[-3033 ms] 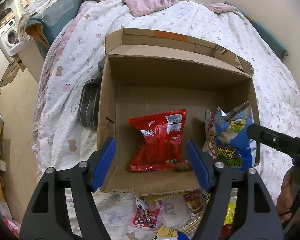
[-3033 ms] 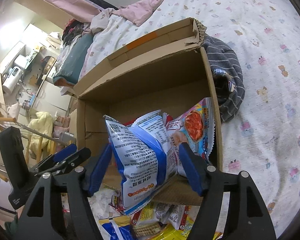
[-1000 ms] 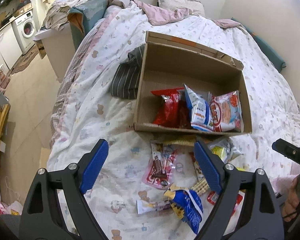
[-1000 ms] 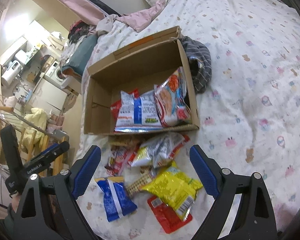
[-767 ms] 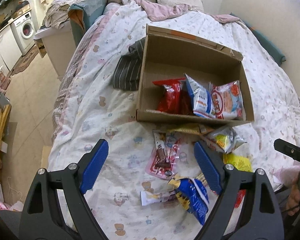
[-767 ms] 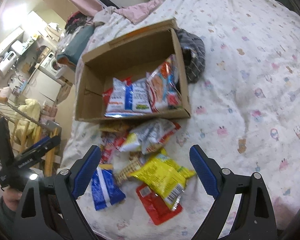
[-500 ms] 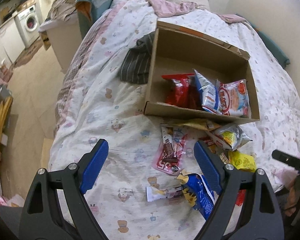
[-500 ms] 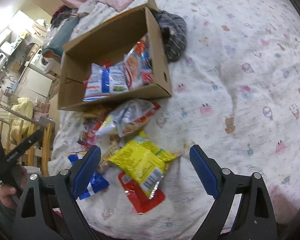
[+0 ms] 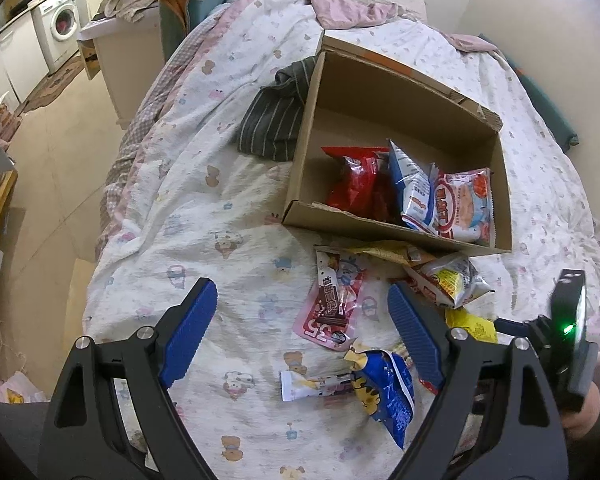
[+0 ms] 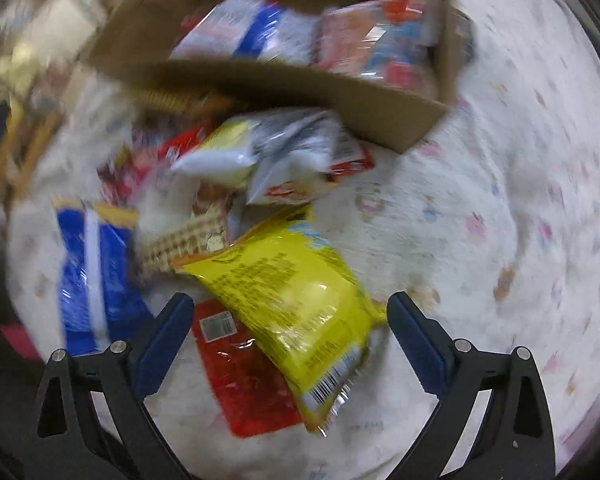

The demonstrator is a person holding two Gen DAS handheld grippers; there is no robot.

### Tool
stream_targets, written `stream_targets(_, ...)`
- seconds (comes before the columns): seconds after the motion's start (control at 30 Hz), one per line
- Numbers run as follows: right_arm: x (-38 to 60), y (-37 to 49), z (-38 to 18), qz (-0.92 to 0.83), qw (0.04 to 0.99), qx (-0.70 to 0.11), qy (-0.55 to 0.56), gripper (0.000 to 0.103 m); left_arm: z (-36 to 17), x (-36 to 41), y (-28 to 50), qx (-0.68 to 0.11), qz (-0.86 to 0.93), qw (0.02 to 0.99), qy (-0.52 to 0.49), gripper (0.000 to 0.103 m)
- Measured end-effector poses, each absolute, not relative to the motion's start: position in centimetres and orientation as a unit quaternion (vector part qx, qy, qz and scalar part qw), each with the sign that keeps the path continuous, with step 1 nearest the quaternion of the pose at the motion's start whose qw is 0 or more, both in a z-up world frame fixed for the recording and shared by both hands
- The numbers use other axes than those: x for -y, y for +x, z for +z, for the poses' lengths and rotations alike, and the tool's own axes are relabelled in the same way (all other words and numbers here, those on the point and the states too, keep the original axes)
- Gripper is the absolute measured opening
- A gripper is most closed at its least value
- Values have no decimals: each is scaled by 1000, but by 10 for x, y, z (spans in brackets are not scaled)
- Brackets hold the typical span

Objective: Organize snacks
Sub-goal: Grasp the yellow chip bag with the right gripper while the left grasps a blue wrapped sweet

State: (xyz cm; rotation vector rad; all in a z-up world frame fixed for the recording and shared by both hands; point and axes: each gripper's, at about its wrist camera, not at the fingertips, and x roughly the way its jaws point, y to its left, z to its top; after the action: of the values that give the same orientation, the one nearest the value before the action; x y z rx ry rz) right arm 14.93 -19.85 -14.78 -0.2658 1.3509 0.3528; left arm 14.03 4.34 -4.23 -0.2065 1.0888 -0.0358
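An open cardboard box (image 9: 324,88) lies on the bed with a red bag (image 9: 352,184), a blue-white bag (image 9: 414,192) and a pink-white bag (image 9: 464,204) inside. Loose snacks lie in front of it: a pink packet (image 9: 332,300), a blue bag (image 9: 384,388), a silver bag (image 9: 452,280). My left gripper (image 9: 302,332) hangs open above the bedspread, empty. My right gripper (image 10: 288,336) points down over a yellow bag (image 10: 292,292) on a red packet (image 10: 248,376); its jaws are opening, the bag lies between them untouched. The right view is blurred.
A striped dark garment (image 9: 276,116) lies against the box's left side. The bed's left edge drops to a tiled floor (image 9: 52,168); a washing machine (image 9: 60,28) stands far left. A hand (image 9: 584,416) holding the other gripper shows at the right. A blue bag (image 10: 96,272) lies left of the yellow one.
The right gripper has dropped and rolled toward the loose snacks; the yellow bag now fills the space between its jaws. The left view has barely shifted.
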Motion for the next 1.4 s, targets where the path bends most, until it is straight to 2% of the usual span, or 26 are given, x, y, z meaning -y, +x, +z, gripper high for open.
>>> stream_targets(0.1, 189, 152, -157, 151, 750, -624, -158, 94, -44, -47, 141, -520, -11, 848, -98, 85)
stream_targets(0.23, 198, 157, -162, 126, 747, -635, -154, 59, -53, -53, 142, -534, 2, 840, -95, 85)
stream_targets(0.37, 211, 154, -154, 124, 755, -630, -136, 45, -70, -54, 142, -564, 7, 821, -86, 85)
stream_targets(0.67, 266, 130, -110, 140, 793, -593, -22, 45, -132, -30, 130, -666, -17, 744, -45, 85)
stream_targets(0.87, 277, 136, -90, 134, 811, -569, 17, 45, -155, -3, 129, -690, -32, 723, -19, 85)
stream_targets(1.1, 281, 131, -86, 138, 815, -563, 28, 45, -142, 71, 112, -626, -139, 738, 210, 85)
stream_targets(1.2, 282, 130, -86, 140, 815, -562, 29, 45, -155, 75, 110, -635, -147, 722, 235, 85)
stream_targets(1.23, 282, 130, -85, 141, 815, -561, 29, 45, -161, 73, 111, -644, -148, 715, 230, 82)
stream_targets(1.33, 280, 130, -82, 146, 818, -556, 30, 45, -172, 68, 116, -669, -162, 698, 199, 52)
stream_targets(1.4, 278, 130, -82, 147, 818, -555, 29, 45, -173, 65, 117, -676, -171, 694, 177, 39)
